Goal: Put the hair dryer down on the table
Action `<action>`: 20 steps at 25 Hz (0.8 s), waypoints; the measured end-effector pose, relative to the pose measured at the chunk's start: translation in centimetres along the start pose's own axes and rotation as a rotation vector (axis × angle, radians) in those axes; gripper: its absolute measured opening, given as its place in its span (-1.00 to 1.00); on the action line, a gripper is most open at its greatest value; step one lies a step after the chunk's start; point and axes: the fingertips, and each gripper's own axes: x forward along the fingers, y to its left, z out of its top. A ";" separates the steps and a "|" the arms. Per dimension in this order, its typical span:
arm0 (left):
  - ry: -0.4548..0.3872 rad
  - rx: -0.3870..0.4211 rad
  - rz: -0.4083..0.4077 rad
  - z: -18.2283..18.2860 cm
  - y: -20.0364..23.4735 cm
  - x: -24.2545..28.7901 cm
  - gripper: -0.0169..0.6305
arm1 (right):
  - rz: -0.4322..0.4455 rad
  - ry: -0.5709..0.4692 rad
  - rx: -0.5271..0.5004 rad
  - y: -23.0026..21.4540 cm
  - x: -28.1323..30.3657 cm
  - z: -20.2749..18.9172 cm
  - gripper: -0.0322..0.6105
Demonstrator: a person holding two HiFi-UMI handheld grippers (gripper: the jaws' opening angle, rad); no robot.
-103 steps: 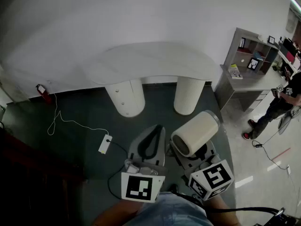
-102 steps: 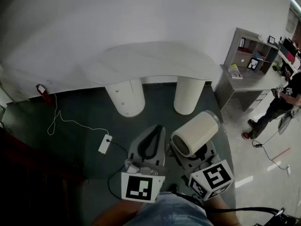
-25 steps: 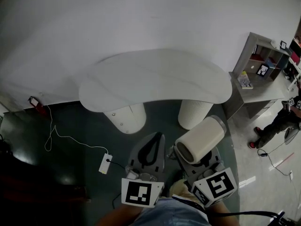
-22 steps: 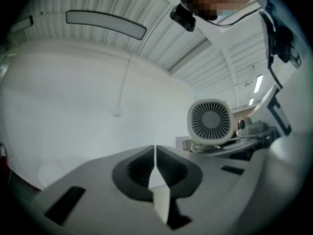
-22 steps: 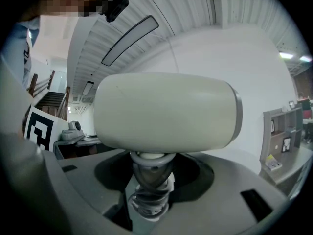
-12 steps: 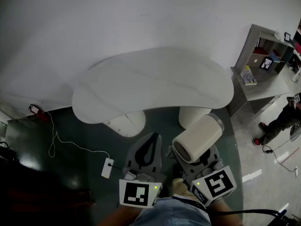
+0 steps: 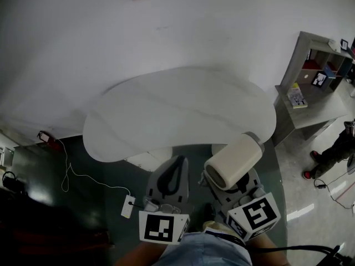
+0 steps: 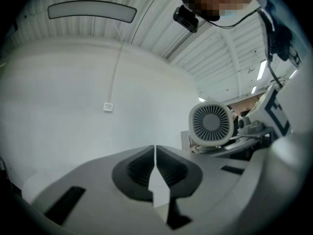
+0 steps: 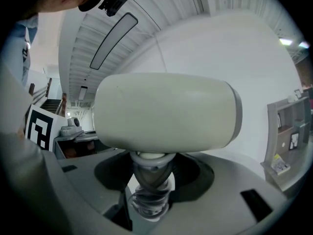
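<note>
A cream cylinder-shaped hair dryer (image 7: 234, 160) is held up in my right gripper (image 7: 232, 183), whose jaws are shut on its handle (image 9: 149, 180). In the right gripper view the dryer's body (image 9: 164, 112) lies crosswise above the jaws. The dryer hangs just in front of the near right edge of the white kidney-shaped table (image 7: 177, 107). My left gripper (image 7: 171, 180) is beside it on the left, shut with nothing in it. In the left gripper view the dryer's grille (image 8: 211, 123) faces the camera.
The table stands on two ribbed white pillars over a dark green floor. A white power strip (image 7: 128, 206) with its cord lies on the floor at left. A grey shelf unit (image 7: 316, 82) stands at right, and a person (image 7: 337, 146) is at the far right edge.
The view has moved in towards the table, which now lies closer below. Both grippers and the dryer keep the same hold and have come up to the table's near edge.
</note>
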 end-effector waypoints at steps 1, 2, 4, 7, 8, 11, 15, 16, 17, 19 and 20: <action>-0.004 0.003 0.003 0.2 -0.1 0.6 -0.90 | 0.003 -0.003 -0.001 -0.6 0.2 0.2 -0.22; -0.006 0.004 0.005 0.3 -0.3 1.2 -0.90 | 0.007 -0.006 -0.003 -1.2 0.4 0.4 -0.22; -0.003 -0.003 0.010 0.4 -0.6 2.1 -0.90 | 0.015 -0.013 -0.008 -2.3 0.8 0.6 -0.22; 0.005 -0.009 0.027 0.5 -0.6 3.2 -0.90 | 0.030 -0.023 -0.008 -3.5 1.7 0.8 -0.22; 0.007 -0.006 0.036 0.6 -0.4 3.5 -0.90 | 0.037 -0.025 -0.005 -3.8 2.0 0.9 -0.22; 0.010 0.004 0.061 0.9 0.7 4.3 -0.90 | 0.056 -0.025 -0.007 -4.4 3.4 1.4 -0.22; 0.026 -0.001 0.087 0.3 2.2 5.2 -0.90 | 0.076 -0.017 0.001 -4.8 5.4 1.4 -0.22; 0.029 -0.004 0.089 0.1 2.6 5.5 -0.90 | 0.078 -0.011 0.004 -4.9 5.8 1.2 -0.22; 0.031 -0.007 0.089 -0.1 3.0 5.8 -0.90 | 0.079 -0.006 0.004 -5.0 6.3 1.1 -0.22; 0.033 -0.014 0.086 -0.6 3.7 6.7 -0.90 | 0.075 0.003 0.003 -5.3 7.3 0.8 -0.22; 0.032 -0.019 0.084 -0.7 4.1 7.2 -0.90 | 0.071 0.007 0.001 -5.5 7.9 0.8 -0.22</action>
